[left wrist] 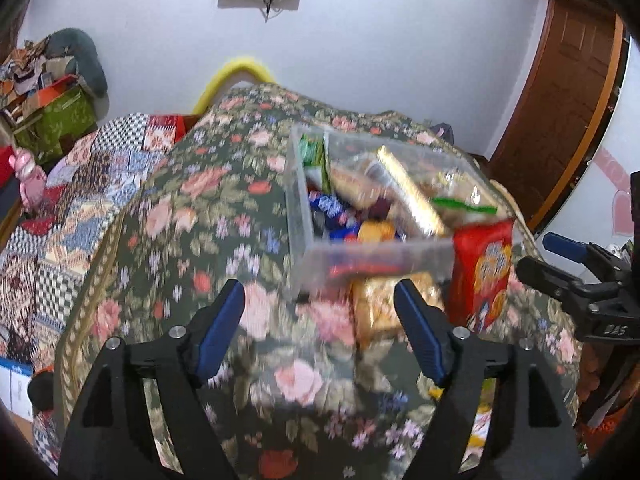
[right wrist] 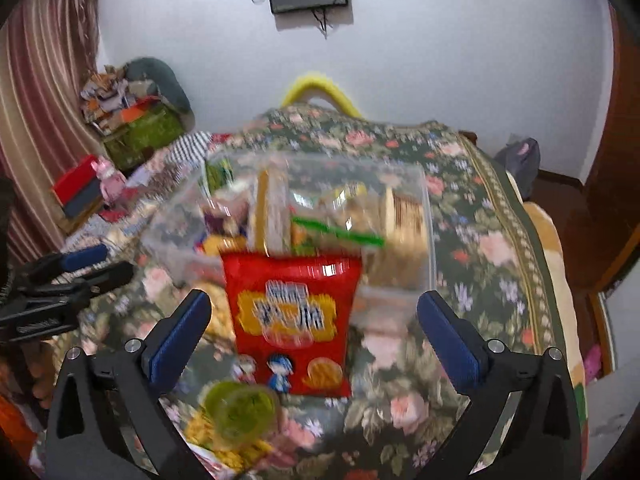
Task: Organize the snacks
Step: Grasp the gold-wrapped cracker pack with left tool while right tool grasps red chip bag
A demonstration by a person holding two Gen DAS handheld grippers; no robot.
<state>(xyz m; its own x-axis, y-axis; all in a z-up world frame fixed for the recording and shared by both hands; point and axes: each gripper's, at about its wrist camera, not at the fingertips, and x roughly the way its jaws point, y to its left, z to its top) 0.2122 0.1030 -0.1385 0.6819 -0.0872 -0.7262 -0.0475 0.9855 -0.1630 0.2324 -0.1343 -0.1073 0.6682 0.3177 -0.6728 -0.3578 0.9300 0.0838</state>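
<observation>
Hovering wide open and empty, both grippers' fingers face the red snack bag.

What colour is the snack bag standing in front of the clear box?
Red, with a yellow logo panel; the snack bag shows best in the right wrist view.

Bare floral bedspread lies open to the left of the clear plastic bin, giving a wide unobstructed way in from that side. In front of the bin the approach is crowded: a red snack bag stands upright against its near wall, a golden packet lies just beside it, and a green-lidded cup sits nearer. The bin's open top is heaped with packets.
</observation>
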